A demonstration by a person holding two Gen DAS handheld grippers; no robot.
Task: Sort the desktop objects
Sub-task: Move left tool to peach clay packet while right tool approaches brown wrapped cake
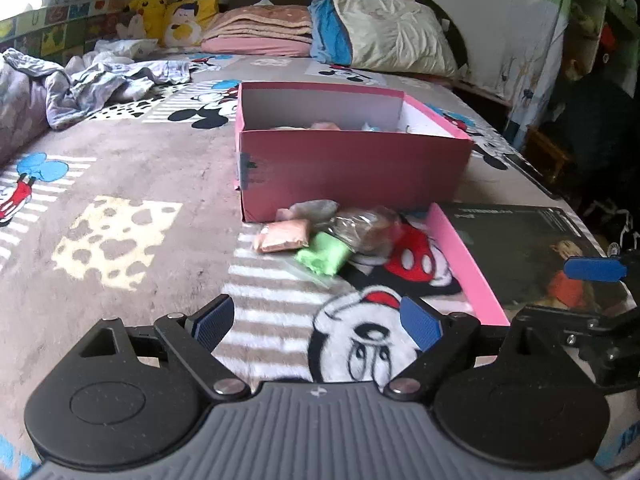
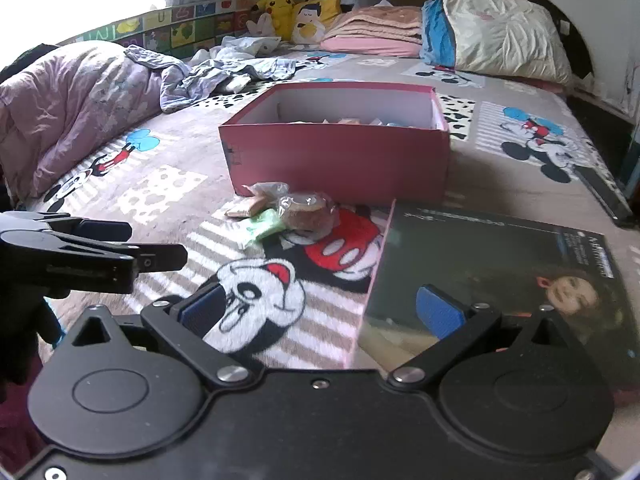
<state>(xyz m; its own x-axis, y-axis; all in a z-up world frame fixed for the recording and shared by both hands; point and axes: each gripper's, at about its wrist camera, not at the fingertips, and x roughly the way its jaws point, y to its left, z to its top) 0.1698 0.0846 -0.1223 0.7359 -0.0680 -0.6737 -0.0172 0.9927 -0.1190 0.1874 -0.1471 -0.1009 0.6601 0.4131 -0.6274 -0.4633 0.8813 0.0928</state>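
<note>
Left tool (image 1: 318, 320): I see its blue-padded fingers spread wide, nothing between them, hovering low over the bed blanket (image 1: 132, 168).
Right tool (image 2: 320, 308): I find it likewise released, fingers well apart and empty; its right finger sits over the box lid (image 2: 500, 256).
Pink box (image 1: 352, 172): open-topped, resting on the blanket ahead of both tools; a dark tape patch marks its near left corner. I can make out a few items inside, but they are too hidden to identify.
Loose items: a small cluster lies on the blanket just in front of the box's near wall, touching one another.
Green packet (image 1: 322, 258): nearest the left tool, at the front of the cluster.
Tan packet (image 1: 282, 236): to the left of the green one, flat on the blanket.
Clear-wrapped brown roll (image 1: 370, 228): at the right of the cluster, just beside the green packet.
Crumpled clear bag (image 1: 312, 210): behind them, against the box wall.
Box lid: pink-edged, with a dark printed top, lying flat to the right of the cluster.
Background: pillows (image 2: 504, 32), folded bedding and a yellow plush toy (image 2: 280, 6) sit at the headboard, well apart from the work area.
</note>
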